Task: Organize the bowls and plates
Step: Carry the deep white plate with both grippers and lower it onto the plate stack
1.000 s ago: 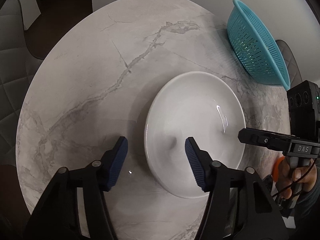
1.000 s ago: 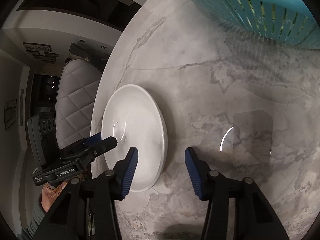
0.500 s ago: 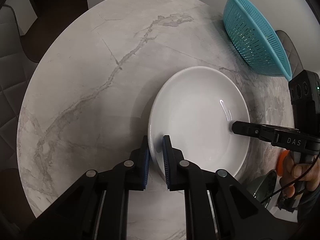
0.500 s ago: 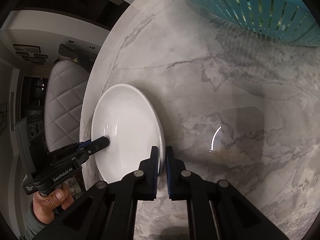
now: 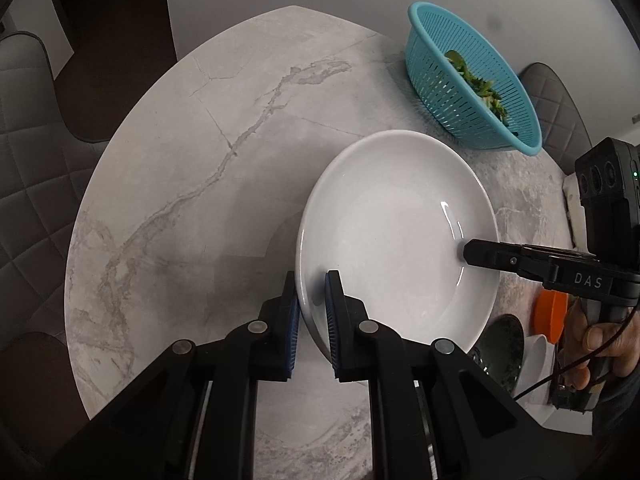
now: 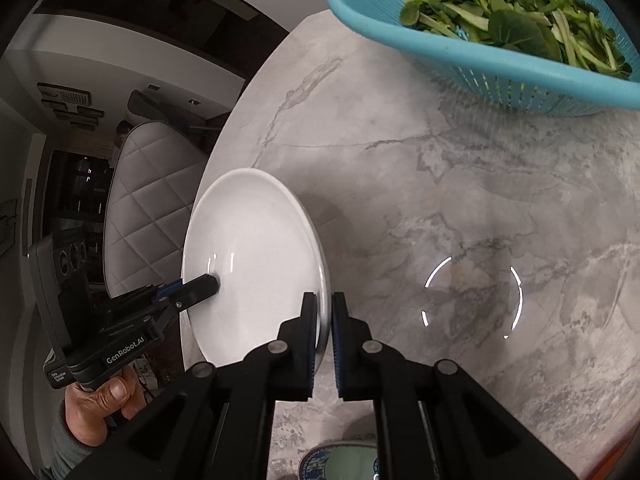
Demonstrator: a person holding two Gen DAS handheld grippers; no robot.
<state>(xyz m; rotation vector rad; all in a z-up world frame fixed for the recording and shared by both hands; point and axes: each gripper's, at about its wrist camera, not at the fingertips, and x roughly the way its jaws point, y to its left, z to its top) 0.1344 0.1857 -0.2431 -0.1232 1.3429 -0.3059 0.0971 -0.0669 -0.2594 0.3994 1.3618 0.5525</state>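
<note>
While both hands share one load, the big white plate (image 5: 396, 236) sits in the middle of the left wrist view, held above the grey marble table (image 5: 208, 184). The left gripper (image 5: 313, 320) has its fingers closed on the plate's rim at 7 o'clock, one blue pad under the edge and one inside it. At 3 o'clock the right gripper (image 5: 466, 250) bites the far rim, with a hand (image 5: 600, 348) on its handle. A blue colander (image 5: 472, 84) with greens stands at 1 o'clock, apart from the plate. At 5 o'clock, past the plate's edge, a dark bowl (image 5: 502, 344), a white dish (image 5: 536, 356) and something orange (image 5: 552, 316) wait; they may be where the plate belongs, but that is a guess.

From the right wrist view, the plate (image 6: 256, 264) is at 9 o'clock, tipped on its side to this camera. The right gripper (image 6: 325, 328) has its fingers shut on the near rim. The left gripper (image 6: 214, 284) pinches the other rim, and a hand (image 6: 100, 404) holds it. The colander (image 6: 480, 52) fills 1 o'clock. A patterned dish (image 6: 340, 460) peeks in at 6 o'clock.

To do this well, I think both hands should move together at the same speed and keep the plate flat. Pulling apart or twisting could make the smooth rim slip. Keep the squeeze firm until the plate rests on something.
</note>
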